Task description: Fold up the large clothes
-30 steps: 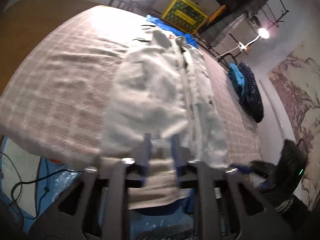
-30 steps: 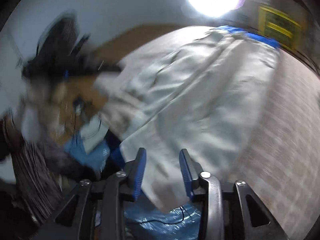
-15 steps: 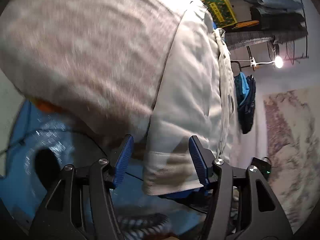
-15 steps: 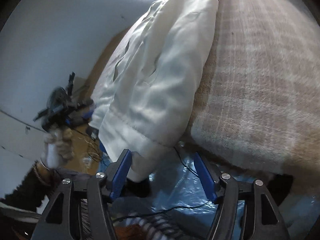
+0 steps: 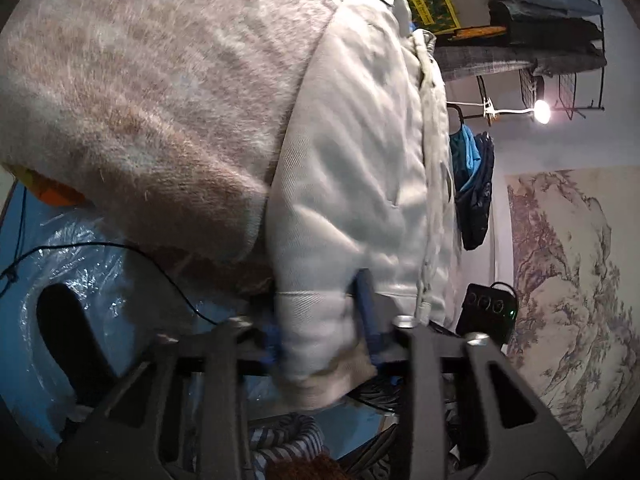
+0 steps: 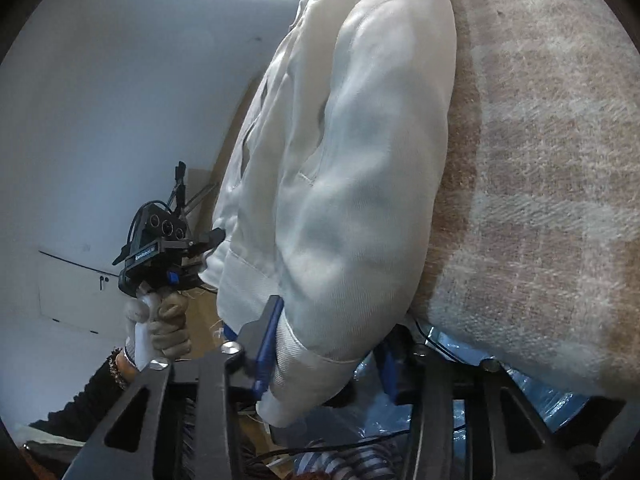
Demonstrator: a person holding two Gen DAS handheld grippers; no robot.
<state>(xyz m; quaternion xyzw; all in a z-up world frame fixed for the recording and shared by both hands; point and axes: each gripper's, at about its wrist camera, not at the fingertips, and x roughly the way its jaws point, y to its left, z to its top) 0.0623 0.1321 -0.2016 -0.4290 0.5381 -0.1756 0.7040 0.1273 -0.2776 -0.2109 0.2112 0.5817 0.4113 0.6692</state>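
White zip jacket (image 5: 360, 152), lying lengthwise on our plaid blanket (image 5: 152, 80), hem hanging over the near edge. Left gripper (image 5: 320, 320): our jaws closing narrow, ribbed hem corner between the blue pads. Right gripper (image 6: 324, 344): our jaws closing likewise on the opposite hem corner. Left hand (image 6: 160, 320), gloved, visible beside the hem in the right wrist view.

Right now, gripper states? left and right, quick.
Left gripper: closing on the hem of the white jacket, fabric between the blue pads.
Right gripper: closing on the jacket's other hem corner, fabric between the pads.
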